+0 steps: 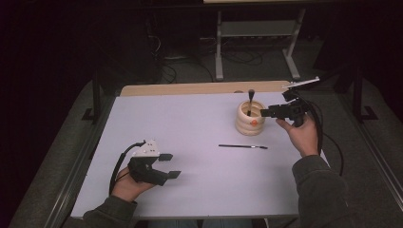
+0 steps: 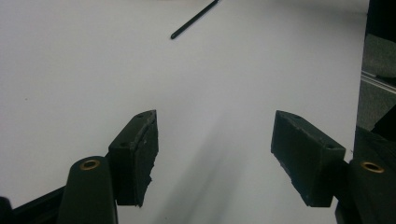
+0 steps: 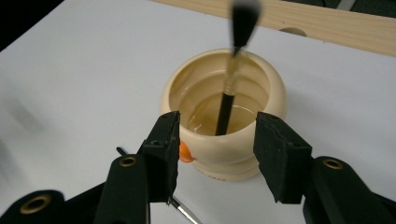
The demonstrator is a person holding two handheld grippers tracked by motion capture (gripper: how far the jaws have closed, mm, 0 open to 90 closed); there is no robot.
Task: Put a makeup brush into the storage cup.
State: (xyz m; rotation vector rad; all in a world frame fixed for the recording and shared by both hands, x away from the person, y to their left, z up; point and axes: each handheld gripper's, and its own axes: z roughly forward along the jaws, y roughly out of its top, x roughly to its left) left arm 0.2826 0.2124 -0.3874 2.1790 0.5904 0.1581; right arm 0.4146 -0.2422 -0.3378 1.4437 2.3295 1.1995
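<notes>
Right gripper (image 3: 217, 156): jaws spread, nothing between the pads. It hangs just short of the cream ribbed pot (image 3: 224, 112), with the pot rim showing through the gap. A brush (image 3: 232, 77) stands in the pot, handle down and bristles up, leaning on the far rim. It is free of the jaws, so I judge this brush as just placed.

Beyond and below the right gripper, a second brush (image 1: 243, 146) lies flat on the white table (image 1: 190, 128), between the pot and the left gripper (image 1: 168, 165). The left gripper's jaws are also wide and empty, low over the bare table near the front edge.

Judged step: back the right gripper away from the pot, then fetch the lying brush.
- Draw straight back and slightly up; keep the jaws wide so no pad clips the rim or the leaning brush, since the pot could tip.
- Take the flat brush across its shaft, near the middle.

Hard to make out:
- Glossy inside of the pot; liquid or glaze, cannot tell.
- Orange mark on the pot's side is half hidden behind one jaw.
- Right gripper view cuts off the bristle tip.
</notes>
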